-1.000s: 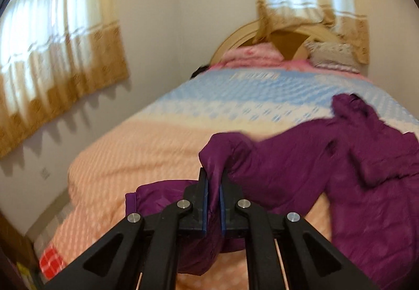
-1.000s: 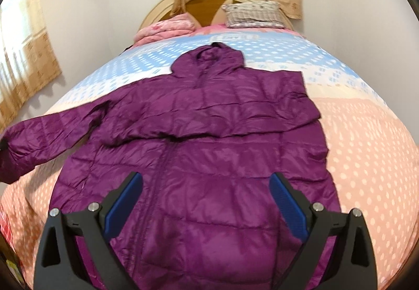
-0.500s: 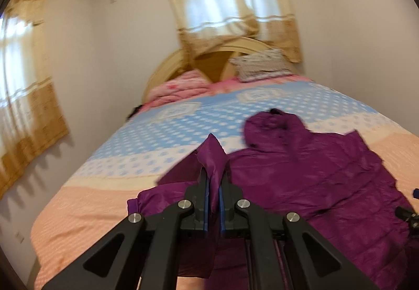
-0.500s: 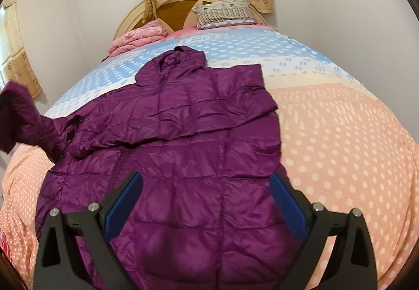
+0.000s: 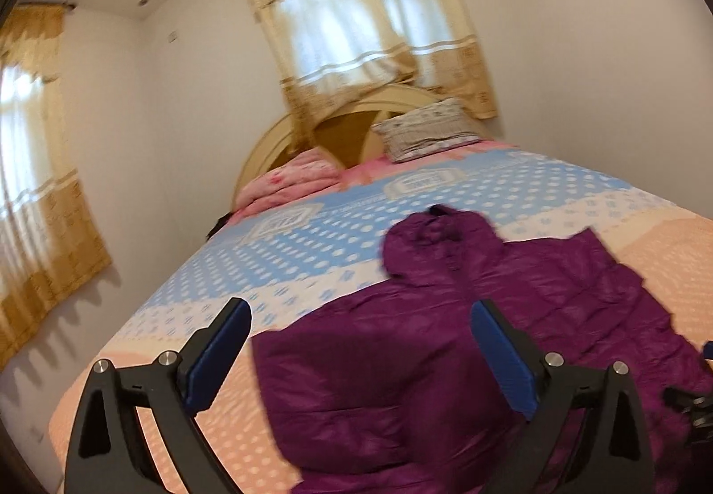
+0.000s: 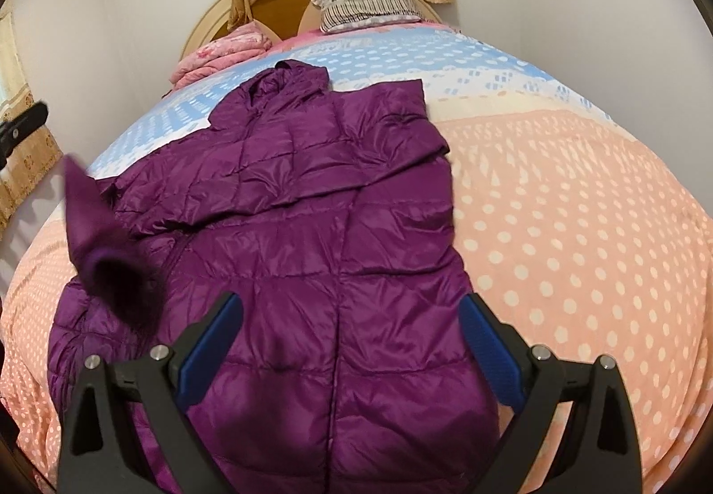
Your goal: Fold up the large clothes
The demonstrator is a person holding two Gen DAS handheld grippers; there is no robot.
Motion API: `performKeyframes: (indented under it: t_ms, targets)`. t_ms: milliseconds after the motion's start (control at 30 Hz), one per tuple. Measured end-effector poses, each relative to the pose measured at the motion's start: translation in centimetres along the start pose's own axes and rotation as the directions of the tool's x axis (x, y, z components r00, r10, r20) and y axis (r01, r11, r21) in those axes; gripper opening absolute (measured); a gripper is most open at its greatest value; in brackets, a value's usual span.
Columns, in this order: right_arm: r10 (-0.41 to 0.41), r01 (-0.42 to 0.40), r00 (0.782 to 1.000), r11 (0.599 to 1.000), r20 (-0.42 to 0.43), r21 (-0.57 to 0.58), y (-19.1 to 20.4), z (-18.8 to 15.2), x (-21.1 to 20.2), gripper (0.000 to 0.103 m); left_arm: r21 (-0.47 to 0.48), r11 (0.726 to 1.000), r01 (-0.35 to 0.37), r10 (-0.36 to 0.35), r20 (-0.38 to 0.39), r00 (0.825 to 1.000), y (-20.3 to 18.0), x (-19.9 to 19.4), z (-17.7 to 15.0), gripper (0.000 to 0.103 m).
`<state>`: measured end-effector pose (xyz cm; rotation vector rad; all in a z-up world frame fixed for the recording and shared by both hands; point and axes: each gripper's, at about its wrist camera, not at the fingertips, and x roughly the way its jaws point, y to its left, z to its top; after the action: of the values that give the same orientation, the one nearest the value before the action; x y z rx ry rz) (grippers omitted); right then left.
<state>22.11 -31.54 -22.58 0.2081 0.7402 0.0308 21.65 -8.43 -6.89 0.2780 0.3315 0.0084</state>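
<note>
A purple hooded puffer jacket (image 6: 338, 235) lies front up on the bed, hood toward the headboard; it also shows in the left wrist view (image 5: 445, 338). Its right sleeve is folded across the chest. Its left sleeve (image 6: 102, 244) is blurred in the air over the jacket's left side, cuff opening toward me. My left gripper (image 5: 361, 342) is open and empty above the jacket's left shoulder. My right gripper (image 6: 352, 342) is open and empty above the jacket's lower front.
The bed (image 6: 557, 191) has a dotted blue and peach cover. A striped pillow (image 6: 370, 3) and a folded pink blanket (image 6: 223, 52) lie by the wooden headboard (image 5: 343, 124). Curtained windows are behind and to the left. Walls stand close on both sides.
My left gripper was shut on the left sleeve and carried it rightward over the jacket. It has now opened and the sleeve is falling free. The right gripper stayed open.
</note>
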Motion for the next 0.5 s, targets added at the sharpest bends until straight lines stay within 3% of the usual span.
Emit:
performKeyframes:
  t_ms: [133,300,367,467,500]
  targets:
    - [0.065,-0.065,0.998,0.998,-0.009,-0.013,1.8,0.6,-0.4,0.099,-0.038,0.991,-0.126,0.120,-0.120,0.985,4.7,2.6,-3.7,0.099]
    - [0.186,-0.189,0.980,0.981,-0.067,-0.042,5.3,2.2,1.0,0.100,-0.067,0.970,-0.236,0.208,-0.285,0.936,8.0,5.6,-9.6,0.099]
    - [0.191,-0.197,0.977,0.979,-0.097,-0.056,6.5,3.1,2.4,0.100,-0.065,0.961,-0.269,0.234,-0.329,0.915,8.4,6.4,-11.6,0.099]
    - [0.215,-0.224,0.963,0.973,-0.160,-0.044,7.6,3.8,4.8,0.099,-0.090,0.956,-0.281,0.229,-0.371,0.900,9.2,7.1,-13.4,0.099]
    - [0.228,-0.240,0.955,0.970,-0.190,-0.043,8.2,3.9,5.8,0.093,-0.090,0.953,-0.289,0.235,-0.379,0.895,9.4,7.3,-13.8,0.099]
